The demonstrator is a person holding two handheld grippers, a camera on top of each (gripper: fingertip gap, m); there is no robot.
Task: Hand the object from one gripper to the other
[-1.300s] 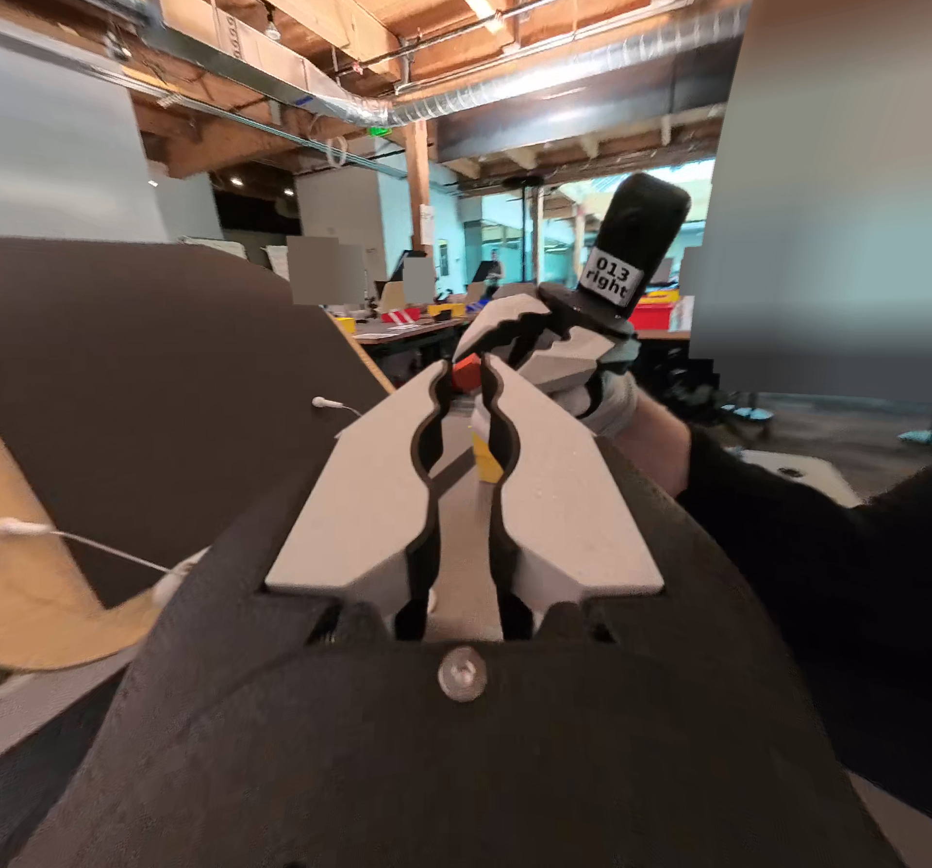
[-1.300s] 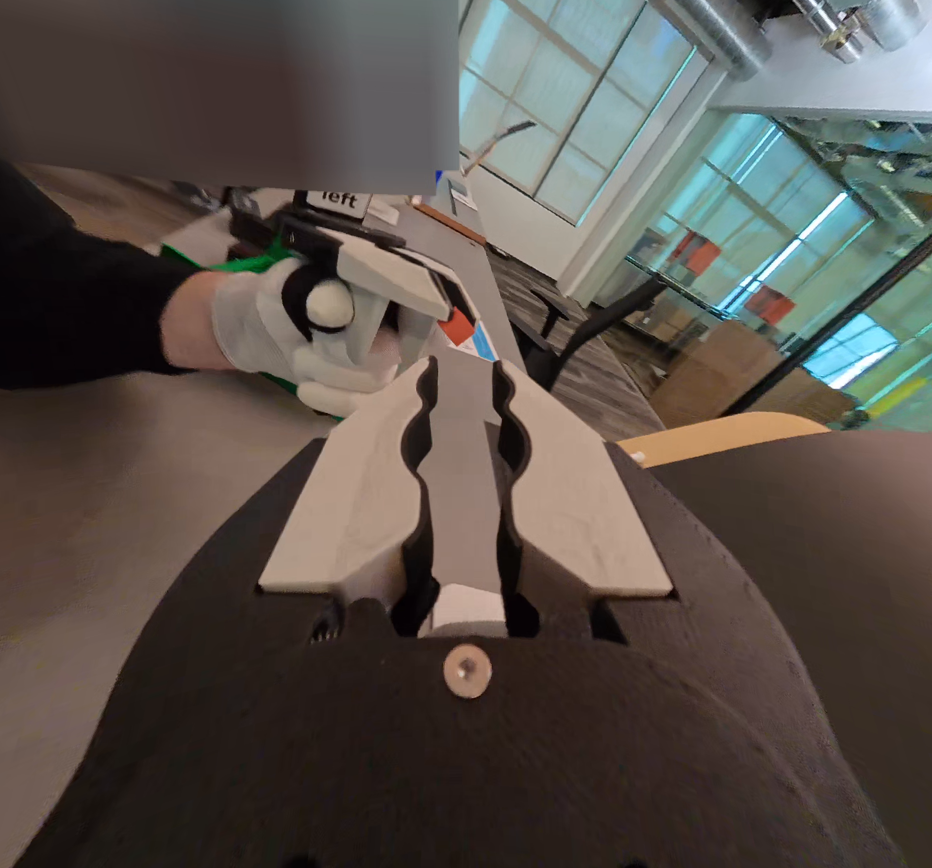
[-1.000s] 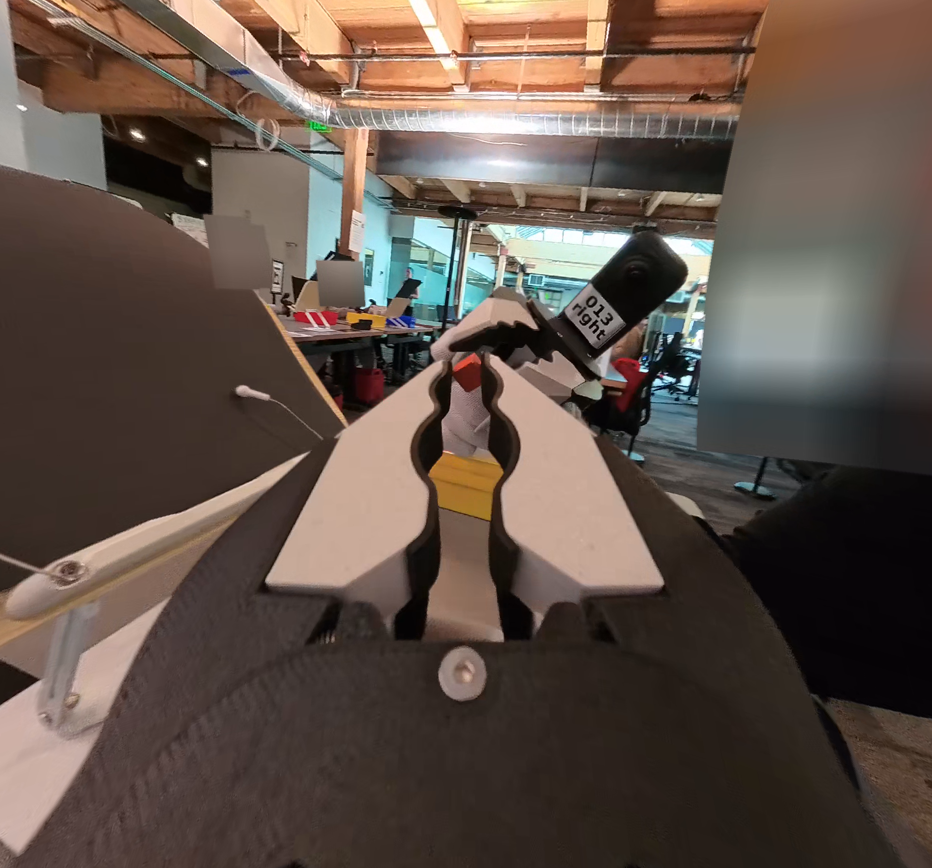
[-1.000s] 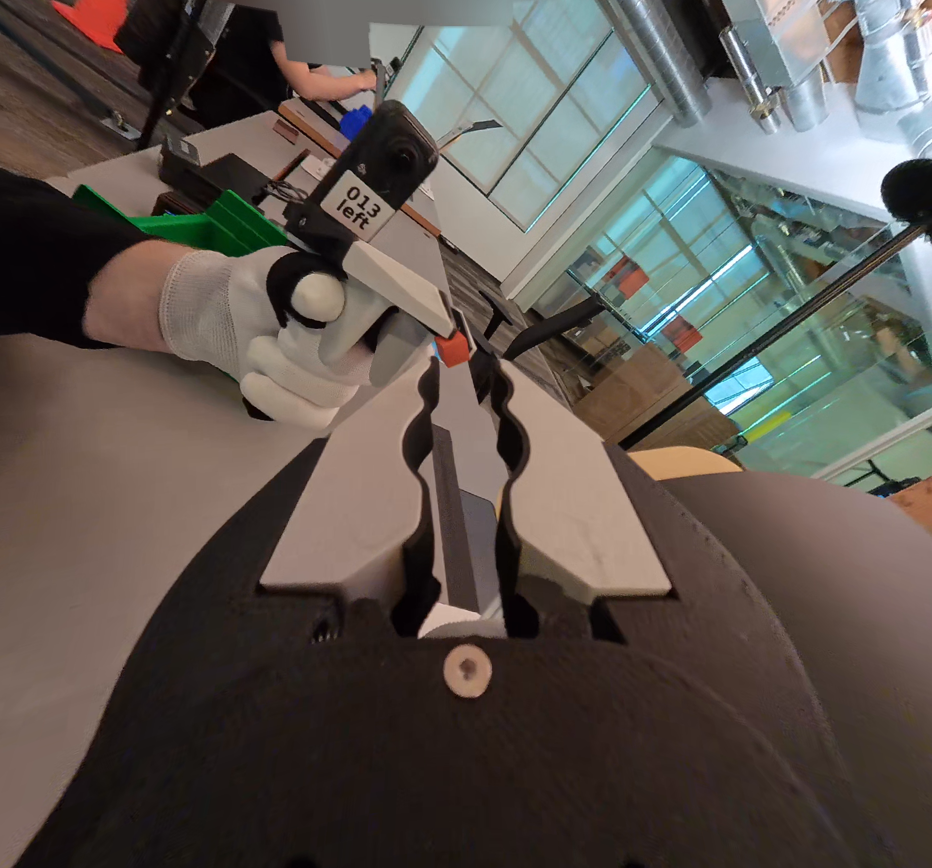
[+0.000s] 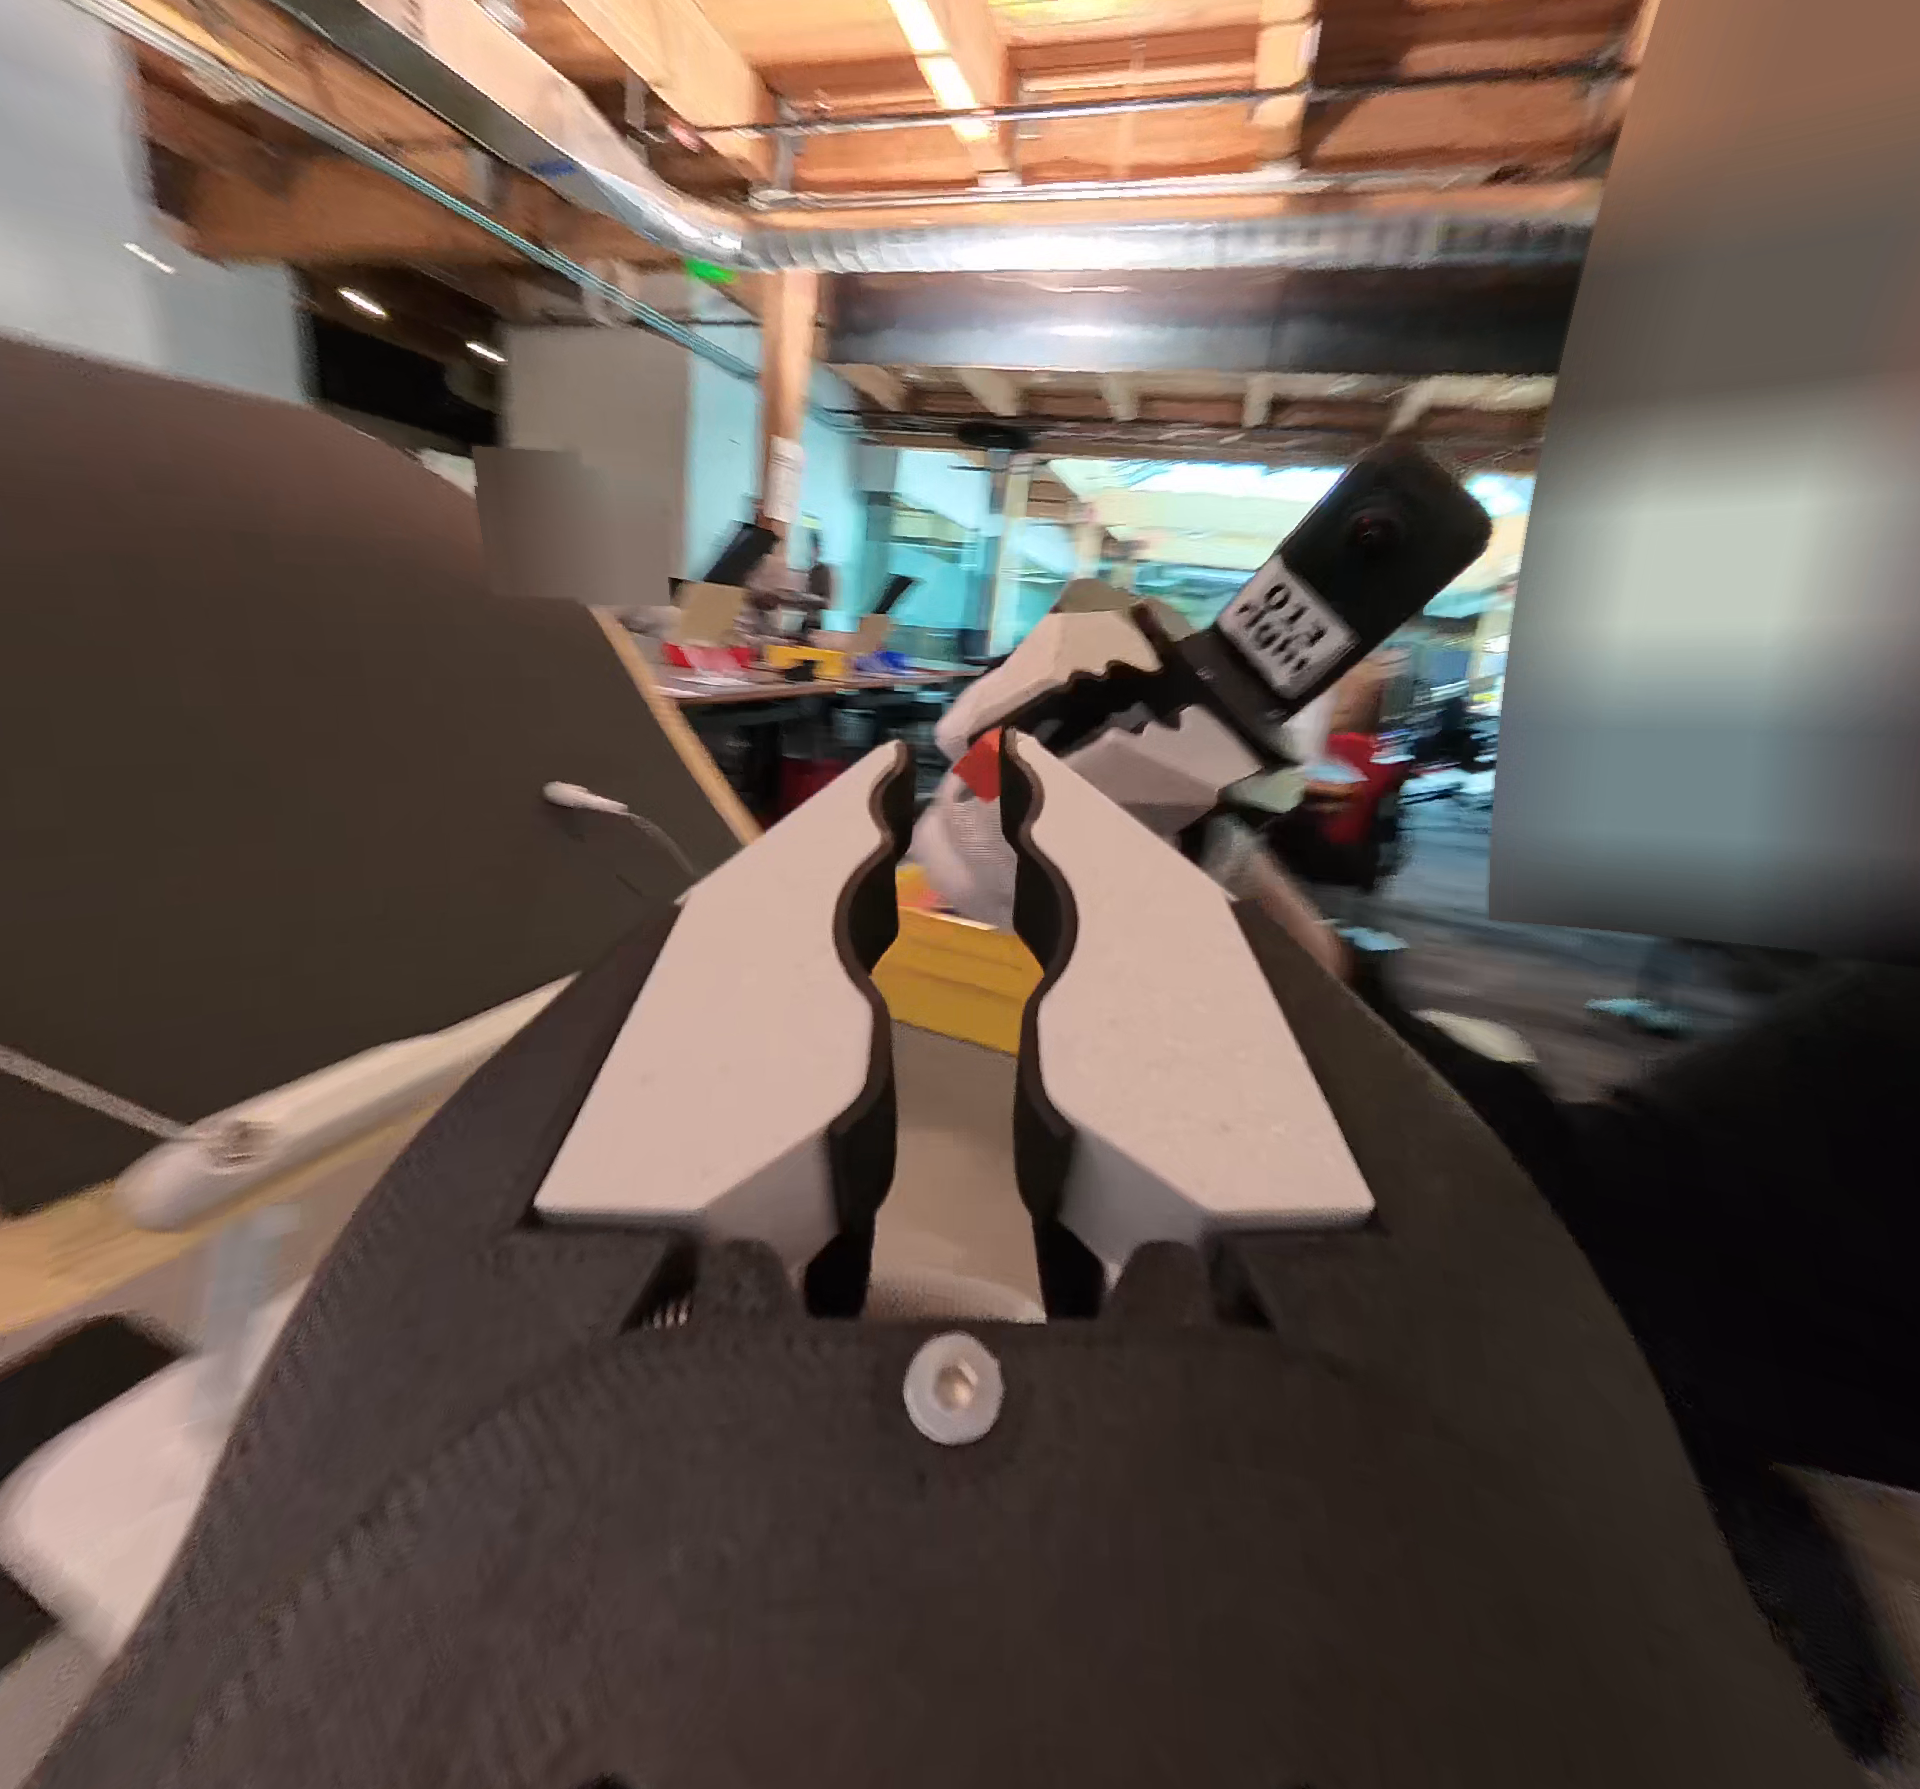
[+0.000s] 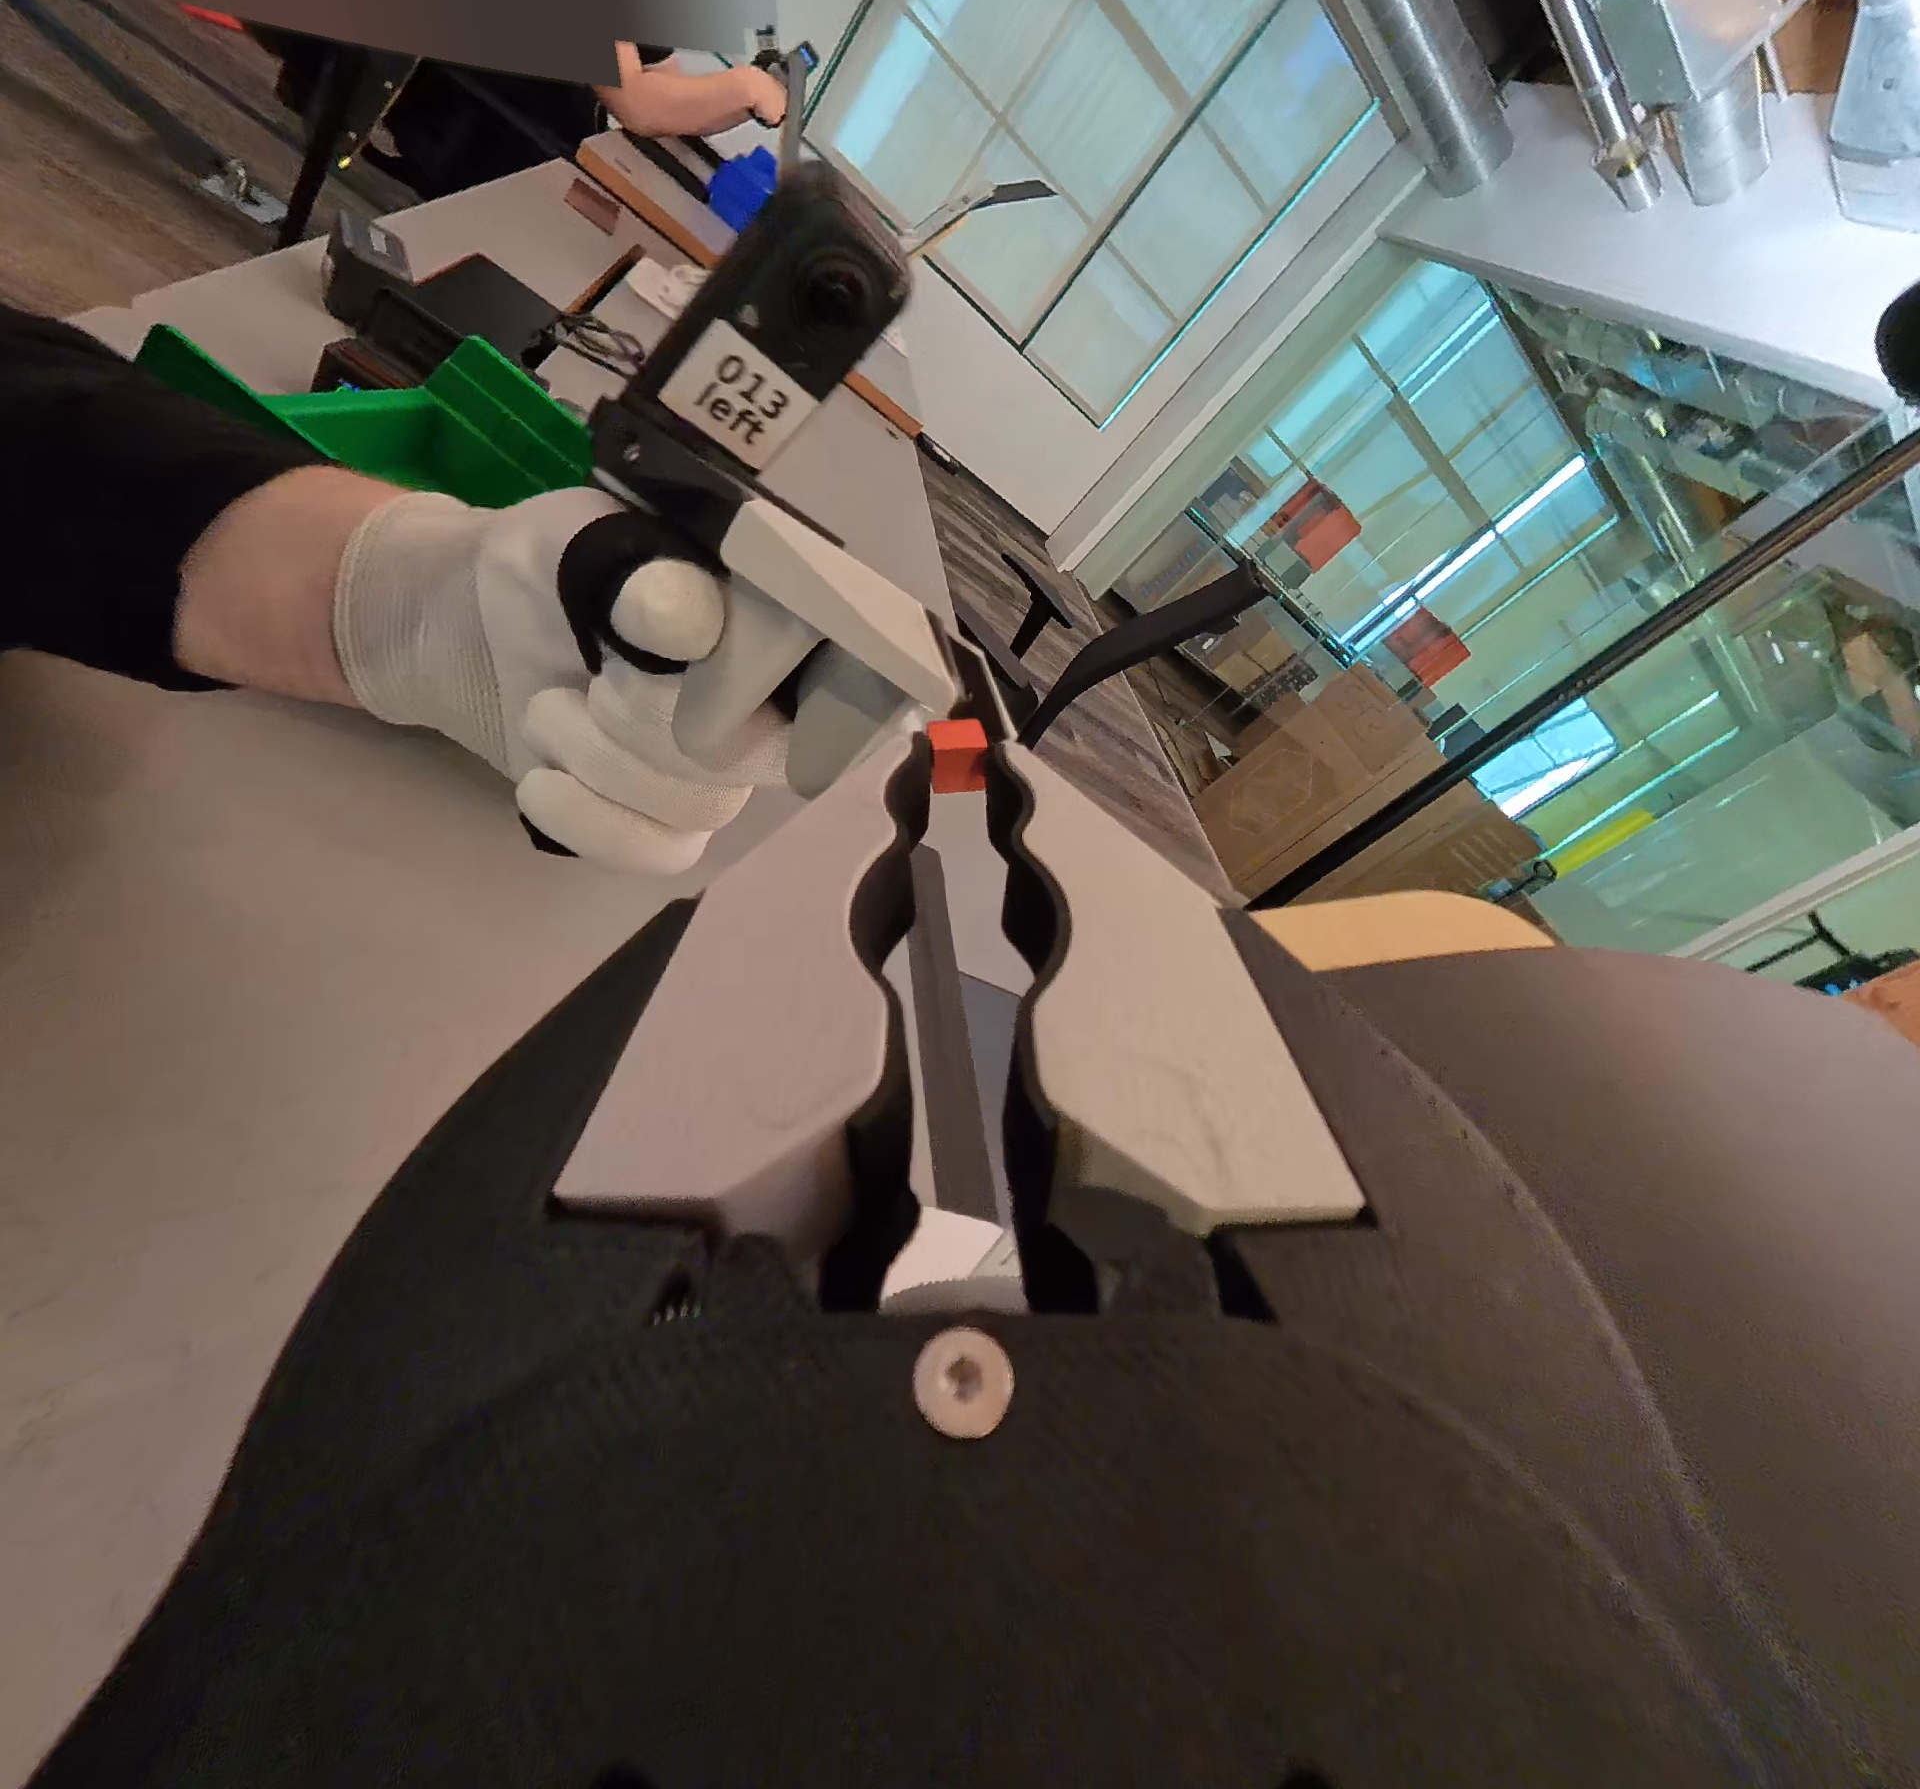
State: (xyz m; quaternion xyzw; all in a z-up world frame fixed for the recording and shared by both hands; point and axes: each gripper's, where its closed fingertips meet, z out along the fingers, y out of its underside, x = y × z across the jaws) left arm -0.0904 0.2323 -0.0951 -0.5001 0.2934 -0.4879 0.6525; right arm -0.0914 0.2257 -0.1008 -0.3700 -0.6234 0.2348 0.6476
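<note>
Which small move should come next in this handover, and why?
Probably draw the left gripper straight back, away from the red block. In the right wrist view the right gripper has its fingertips closed against both sides of the block. In the left wrist view the left jaws stand wider than the block, with a gap beside it, so the block seems to be handed over.

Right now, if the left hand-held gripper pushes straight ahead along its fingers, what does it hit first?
Most likely the right hand-held gripper: it sits just past the left hand-held gripper, tips nearly touching, with the small red block pinched between the right one's tips. Depth is blurry; block or fingertips first, I cannot tell.
</note>
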